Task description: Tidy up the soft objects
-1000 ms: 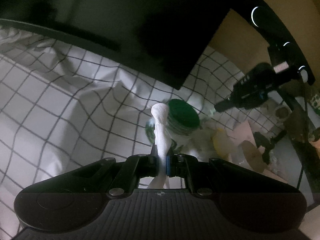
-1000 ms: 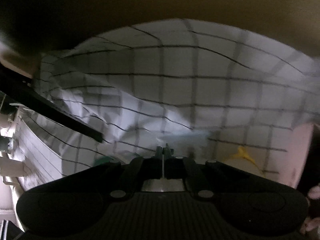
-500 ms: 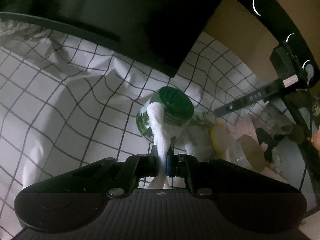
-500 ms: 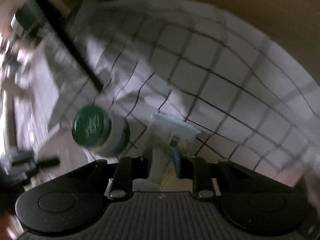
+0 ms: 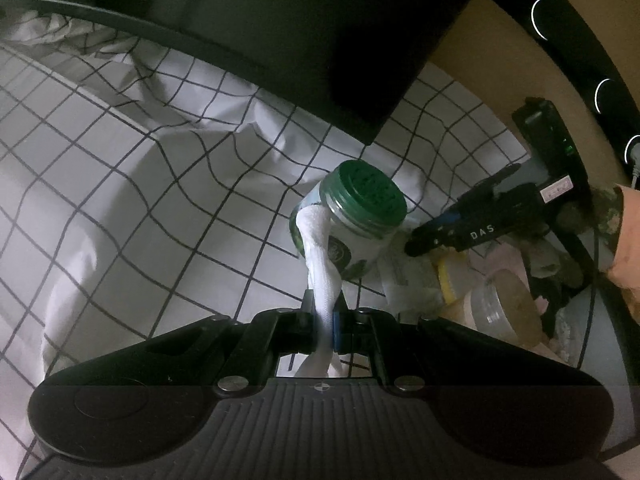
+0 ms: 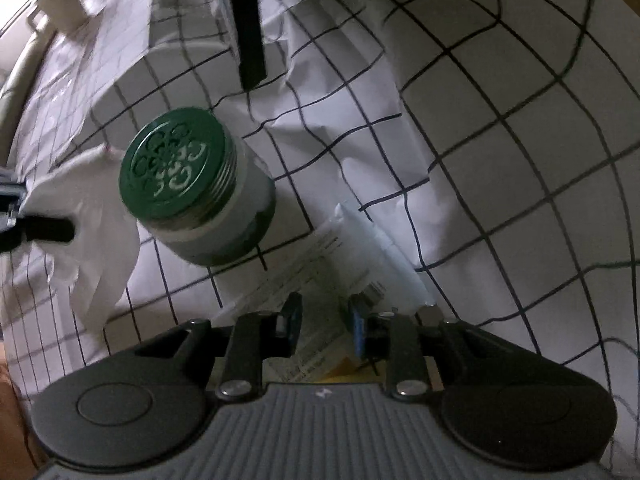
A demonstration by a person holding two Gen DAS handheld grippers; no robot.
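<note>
The left fingers (image 5: 325, 312) are clamped on a strip of white soft cloth (image 5: 320, 248), which is draped against a white jar with a green screw lid (image 5: 360, 216). The right fingers (image 6: 325, 320) are parted narrowly, with a flat white printed packet (image 6: 360, 252) seen between them, not pressed. Everything is laid on a crumpled white sheet with a black grid (image 6: 500, 160); the jar is stood just beside the packet.

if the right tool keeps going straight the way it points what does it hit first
Most likely the printed white packet, which lies directly ahead of the open right tool and reaches in between its fingers. The green-lidded jar sits off to the side, probably out of line. Depth is hard to judge.
</note>
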